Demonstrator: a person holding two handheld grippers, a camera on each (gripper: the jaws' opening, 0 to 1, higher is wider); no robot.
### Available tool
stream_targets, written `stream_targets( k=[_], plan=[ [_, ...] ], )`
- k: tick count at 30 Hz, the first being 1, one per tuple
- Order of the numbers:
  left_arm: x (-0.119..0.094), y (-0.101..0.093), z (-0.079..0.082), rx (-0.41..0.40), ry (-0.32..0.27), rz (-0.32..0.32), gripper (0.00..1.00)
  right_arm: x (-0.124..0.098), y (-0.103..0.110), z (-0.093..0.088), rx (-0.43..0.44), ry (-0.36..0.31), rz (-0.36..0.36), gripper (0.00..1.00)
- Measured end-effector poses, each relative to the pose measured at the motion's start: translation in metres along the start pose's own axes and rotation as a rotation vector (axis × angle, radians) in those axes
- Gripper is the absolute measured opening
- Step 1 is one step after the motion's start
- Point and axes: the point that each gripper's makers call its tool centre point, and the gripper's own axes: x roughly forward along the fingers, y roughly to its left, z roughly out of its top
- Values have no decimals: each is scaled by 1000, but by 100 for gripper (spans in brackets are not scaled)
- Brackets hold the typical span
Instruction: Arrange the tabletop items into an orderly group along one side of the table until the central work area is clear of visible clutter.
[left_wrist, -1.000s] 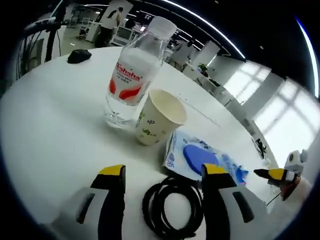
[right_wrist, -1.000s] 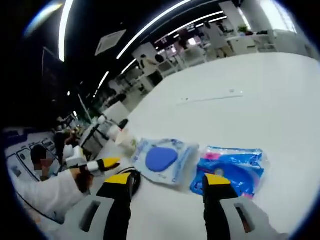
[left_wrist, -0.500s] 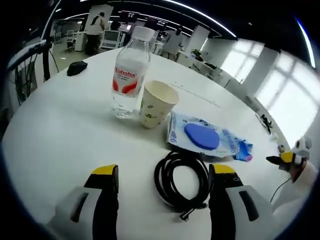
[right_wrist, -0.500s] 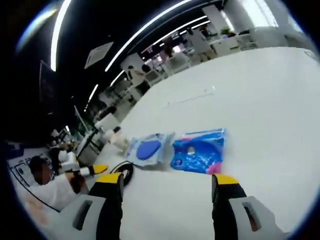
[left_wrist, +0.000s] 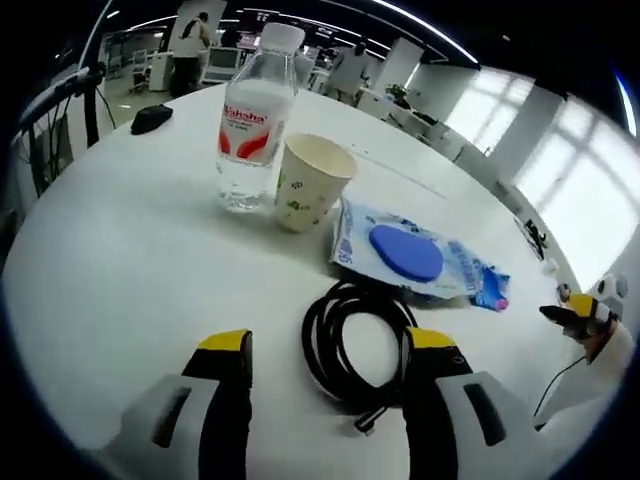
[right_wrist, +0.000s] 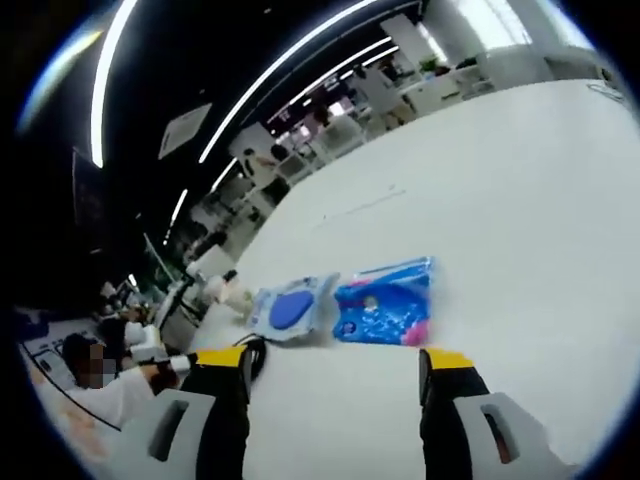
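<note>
In the left gripper view we see the items gathered in a loose row on the white table (left_wrist: 110, 270). A clear water bottle (left_wrist: 250, 125) with a red-and-white label and white cap stands upright, and a paper cup (left_wrist: 310, 183) stands upright just beside it, so close that we cannot tell whether they touch. Next to the cup lies a flat wet-wipe pack (left_wrist: 405, 255) with a blue oval flap, and a bright blue packet (left_wrist: 485, 288) peeks out from behind its far end. A coiled black cable (left_wrist: 350, 345) lies just in front of the wipe pack, its plug end pointing toward us.

Our left gripper (left_wrist: 325, 375) hovers above the table with its yellow-tipped jaws spread wide and nothing between them; the near edge of the cable coil sits in the gap as seen from the camera. A small dark object (left_wrist: 152, 118) rests well apart near the table's far edge.

In the right gripper view we see the same wipe pack (right_wrist: 290, 308) and the blue packet (right_wrist: 385, 302) lying side by side, just beside one another, with the cable (right_wrist: 255, 352) near the left jaw. Our right gripper (right_wrist: 335, 385) also has its jaws wide apart, holding nothing, above bare tabletop (right_wrist: 540, 230). The other gripper's yellow tip (right_wrist: 210, 356) enters from the left, with a person's sleeve (right_wrist: 105, 400) behind it.
</note>
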Motion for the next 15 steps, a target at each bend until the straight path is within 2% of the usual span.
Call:
stream_targets(
  k=[5, 8, 11, 13, 14, 15],
  plan=[
    [2, 0, -6, 11, 18, 25, 50, -4, -4, -2, 39, -12, -6, 67],
    [4, -8, -15, 11, 43, 30, 45, -5, -5, -5, 38, -13, -9, 66],
    [5, -10, -25, 29, 78, 59, 36, -8, -4, -7, 44, -13, -8, 65],
    [6, -10, -31, 30, 95, 69, 24, -11, -4, -8, 47, -15, -8, 64],
    [5, -10, -35, 2, 110, 74, 19, -12, -5, -8, 49, -16, -9, 64],
    [7, -9, -32, -33, 88, 76, 18, -13, -7, -8, 52, -18, -10, 64]
  ],
)
